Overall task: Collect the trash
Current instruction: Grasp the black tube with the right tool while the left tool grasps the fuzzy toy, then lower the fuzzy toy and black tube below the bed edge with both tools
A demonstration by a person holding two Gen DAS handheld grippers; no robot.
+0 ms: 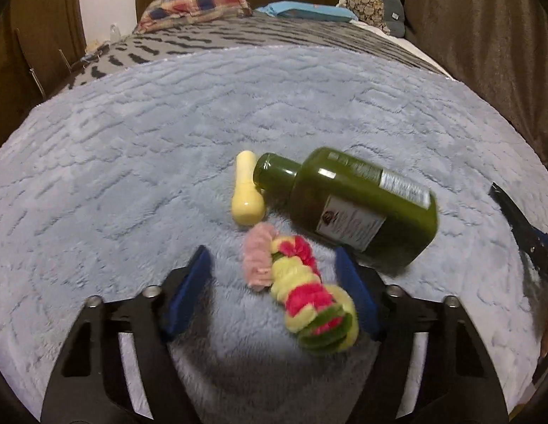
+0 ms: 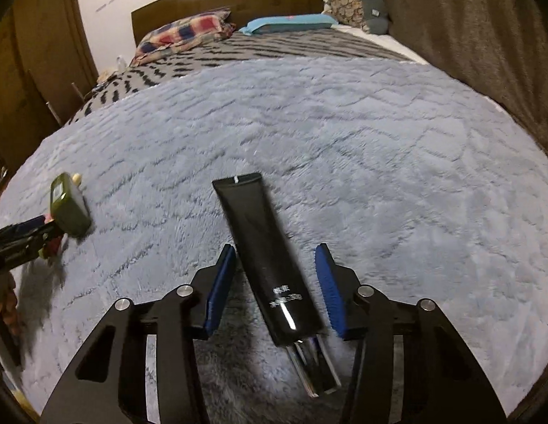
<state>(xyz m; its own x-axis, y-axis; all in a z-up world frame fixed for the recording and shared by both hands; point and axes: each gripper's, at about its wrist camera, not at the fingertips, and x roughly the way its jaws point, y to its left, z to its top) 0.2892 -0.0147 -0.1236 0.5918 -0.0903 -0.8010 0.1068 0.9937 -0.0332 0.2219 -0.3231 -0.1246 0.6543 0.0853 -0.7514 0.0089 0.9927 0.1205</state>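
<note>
A fluffy pink, yellow and green band (image 1: 309, 304) lies on the grey-blue plush blanket (image 1: 132, 176), joined to a pale pink fluffy piece (image 1: 258, 258). My left gripper (image 1: 272, 254) straddles it, open, with a clear gap at the left pad. Just beyond lie a dark green bottle (image 1: 358, 205) on its side and a small cream bottle (image 1: 247, 190). In the right wrist view a black tube (image 2: 263, 247) with a shiny cap (image 2: 312, 367) lies slanted between the fingers of my right gripper (image 2: 275, 247). The left pad is at the tube's edge, and a gap shows at the right pad.
The blanket covers the near half of a bed; behind it lie a grey patterned cover (image 2: 238, 49), a checked pillow (image 2: 185, 31) and a blue pillow (image 2: 288, 23). A brown curtain (image 2: 468, 35) hangs at right, and a wooden wardrobe (image 2: 33, 53) stands at left.
</note>
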